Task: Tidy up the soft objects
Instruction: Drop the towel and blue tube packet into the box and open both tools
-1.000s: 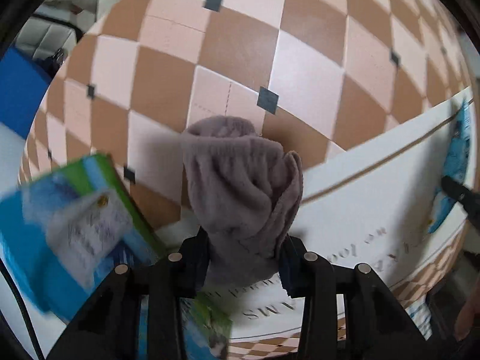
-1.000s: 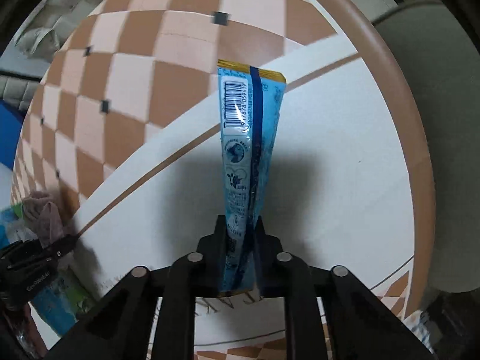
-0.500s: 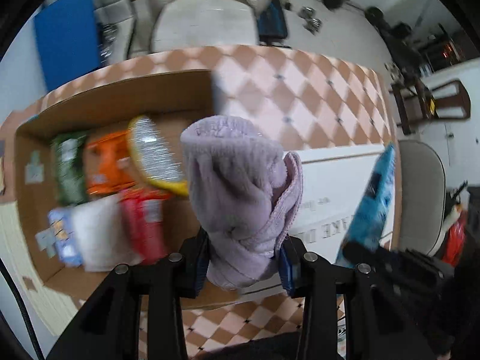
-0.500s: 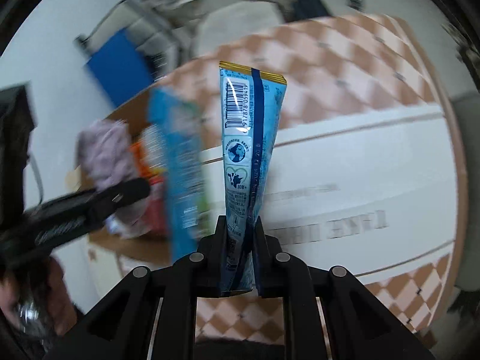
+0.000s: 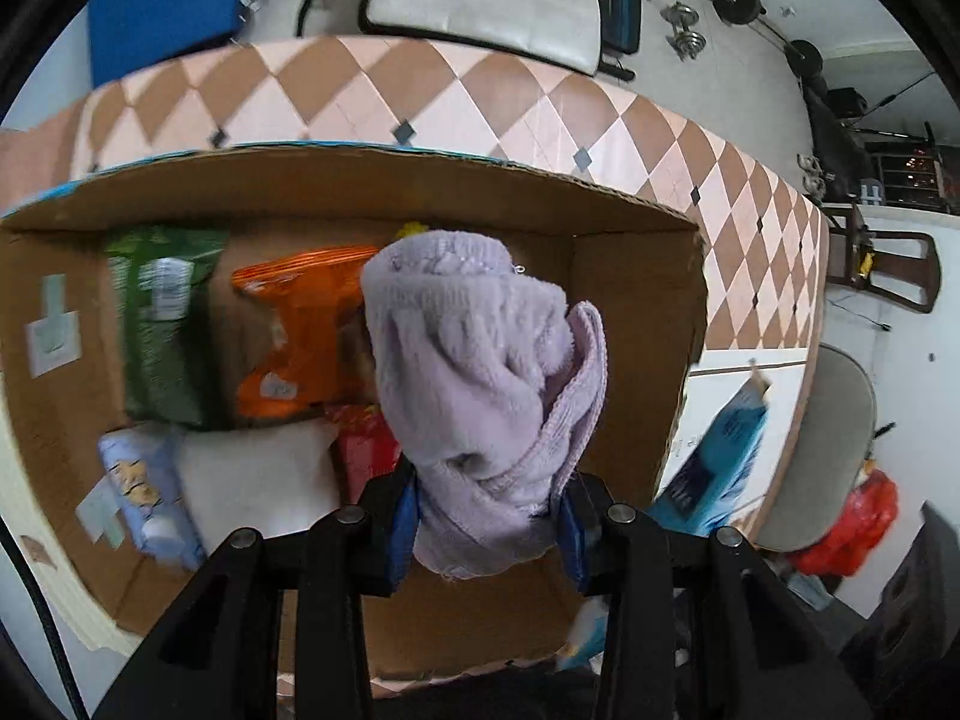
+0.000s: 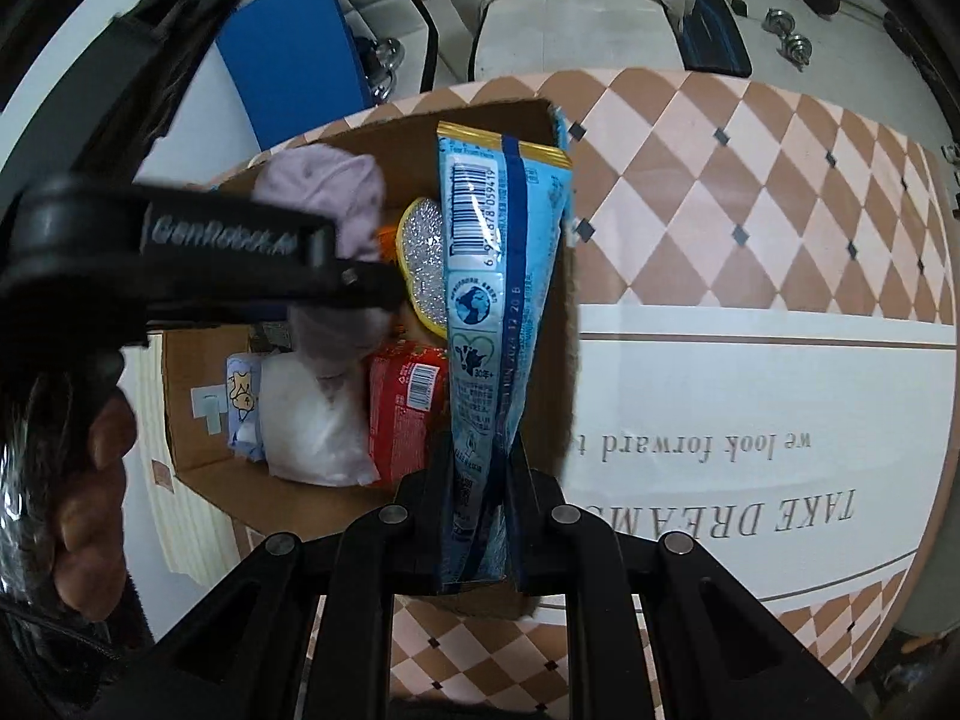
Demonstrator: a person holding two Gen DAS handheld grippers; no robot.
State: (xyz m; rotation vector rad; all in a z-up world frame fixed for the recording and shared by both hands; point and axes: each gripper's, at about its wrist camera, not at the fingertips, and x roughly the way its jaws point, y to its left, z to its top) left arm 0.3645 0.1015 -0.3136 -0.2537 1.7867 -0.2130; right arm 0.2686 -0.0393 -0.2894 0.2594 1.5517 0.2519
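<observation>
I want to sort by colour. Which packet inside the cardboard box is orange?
The orange crinkled packet in the box's middle, between the green packet and the red packet; only it is orange.

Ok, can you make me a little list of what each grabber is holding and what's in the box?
left hand-held gripper: shut on the purple towel, held above the cardboard box
right hand-held gripper: shut on the blue packet, upright, near the box's right wall
box contents: green packet, orange packet, red packet, white bag, pale blue tissue pack, yellow glittery sponge
box stands on: checkered table, beside a white mat with printed words
</observation>
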